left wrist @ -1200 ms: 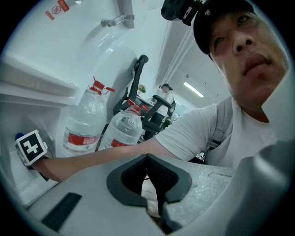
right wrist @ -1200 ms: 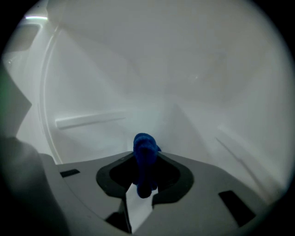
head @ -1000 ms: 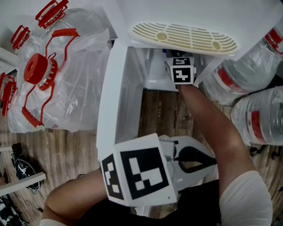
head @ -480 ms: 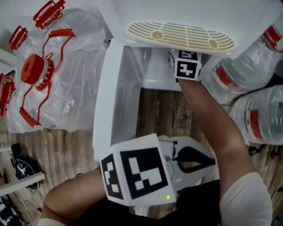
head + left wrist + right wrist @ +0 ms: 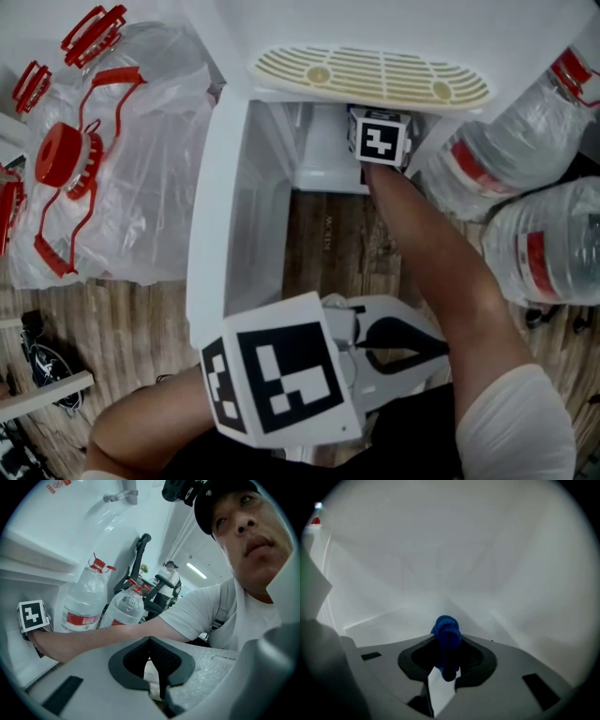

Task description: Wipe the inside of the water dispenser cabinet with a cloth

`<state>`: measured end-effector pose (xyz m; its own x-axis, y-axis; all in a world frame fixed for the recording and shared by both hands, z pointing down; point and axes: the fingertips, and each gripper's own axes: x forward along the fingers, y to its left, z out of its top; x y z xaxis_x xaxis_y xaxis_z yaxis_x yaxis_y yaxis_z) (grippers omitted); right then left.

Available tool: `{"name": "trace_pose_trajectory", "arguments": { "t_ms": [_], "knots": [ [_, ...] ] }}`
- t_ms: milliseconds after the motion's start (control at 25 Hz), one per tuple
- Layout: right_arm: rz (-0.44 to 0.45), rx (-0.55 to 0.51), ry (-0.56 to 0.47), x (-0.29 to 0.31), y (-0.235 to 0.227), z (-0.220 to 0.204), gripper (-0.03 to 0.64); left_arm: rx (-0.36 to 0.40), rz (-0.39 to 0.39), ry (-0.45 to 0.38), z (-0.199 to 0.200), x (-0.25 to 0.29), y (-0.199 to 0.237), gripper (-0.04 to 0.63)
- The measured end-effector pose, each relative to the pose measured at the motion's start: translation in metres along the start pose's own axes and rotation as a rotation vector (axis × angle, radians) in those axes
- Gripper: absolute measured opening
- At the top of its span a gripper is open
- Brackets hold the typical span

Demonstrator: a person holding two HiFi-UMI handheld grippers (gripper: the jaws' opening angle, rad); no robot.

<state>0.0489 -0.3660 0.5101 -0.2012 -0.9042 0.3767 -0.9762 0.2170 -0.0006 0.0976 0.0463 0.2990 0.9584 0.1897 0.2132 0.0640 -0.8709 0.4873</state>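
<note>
Wiping step: right gripper clamps blue cloth inside cabinet; left gripper closed, empty. Next, likely: sweep cloth along wall.

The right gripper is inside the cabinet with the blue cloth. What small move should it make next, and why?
Probably press forward and sweep the right gripper sideways along the white cabinet wall. Its jaws are shut on the blue cloth, which faces the wall's inner corner.

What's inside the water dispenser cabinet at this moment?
The right gripper, shut on a blue cloth, facing bare white cabinet walls. In the head view the drip tray overhangs the opening and hides the deeper part.
</note>
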Motion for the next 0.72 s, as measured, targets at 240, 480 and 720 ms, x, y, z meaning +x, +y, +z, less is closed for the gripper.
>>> {"name": "trace_pose_trajectory", "arguments": {
  "t_ms": [240,480,720],
  "knots": [
    [-0.004,0.046,0.076,0.003,-0.007,-0.024,0.091,0.002,0.0,-0.011,0.003,0.0,0.001,0.0],
    [0.028,0.081,-0.071,-0.017,0.0,0.01,0.092,0.003,-0.012,-0.012,0.003,0.001,-0.001,0.0],
    [0.033,0.25,-0.161,-0.029,-0.011,0.046,0.092,0.005,-0.024,-0.01,0.003,0.0,-0.003,0.0]
  ]
}}
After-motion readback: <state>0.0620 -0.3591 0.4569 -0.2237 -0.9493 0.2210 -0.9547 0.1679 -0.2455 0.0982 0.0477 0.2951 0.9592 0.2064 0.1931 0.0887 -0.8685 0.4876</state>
